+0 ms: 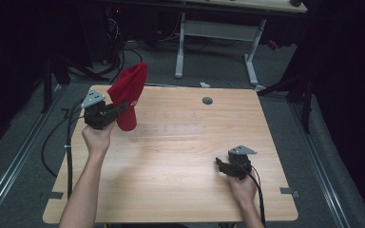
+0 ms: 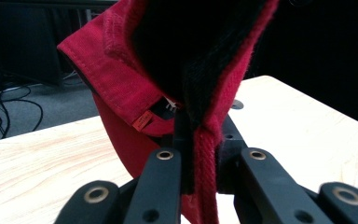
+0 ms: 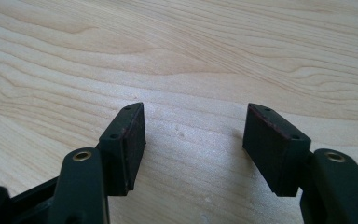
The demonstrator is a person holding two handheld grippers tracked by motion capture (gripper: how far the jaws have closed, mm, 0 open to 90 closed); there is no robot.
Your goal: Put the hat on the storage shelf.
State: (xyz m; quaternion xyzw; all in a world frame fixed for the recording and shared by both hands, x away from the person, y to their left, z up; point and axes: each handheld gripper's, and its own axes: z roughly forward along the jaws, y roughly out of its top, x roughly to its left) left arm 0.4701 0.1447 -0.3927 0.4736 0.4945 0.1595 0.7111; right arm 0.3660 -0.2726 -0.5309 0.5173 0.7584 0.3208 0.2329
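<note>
1. High view, nearest edge: two forearms come in from the bottom, each hand carrying a hand-held gripper over the wooden tabletop (image 1: 171,161).
2. Right hand-held gripper (image 1: 218,164) sits low at the near right part of the tabletop, its cable trailing back along the wrist.
3. Right gripper view: its two black jaws stand well apart with bare wood grain between them; the pads (image 3: 133,140) touch nothing.
4. Left hand-held gripper (image 1: 122,108) is farther off, at the left side of the tabletop near its far edge, with the grey plate on top.
5. Its jaws are clamped together on a red cap (image 1: 129,95), pinching the cloth at the cap's lower part.
6. Left gripper view: a red band of the cap (image 2: 205,158) runs down between the closed jaws, with a small orange tag on the cloth just above them and the cap's dark inside facing the camera.
7. The cap stands upright and lifted, its top rising past the far edge of the tabletop; whether its lower end touches the wood I cannot tell.
8. A small round grey hole (image 1: 207,100) lies in the tabletop to the right of the cap, well apart from it.
9. Beyond the tabletop are a grey floor and a white desk frame (image 1: 216,33).
</note>
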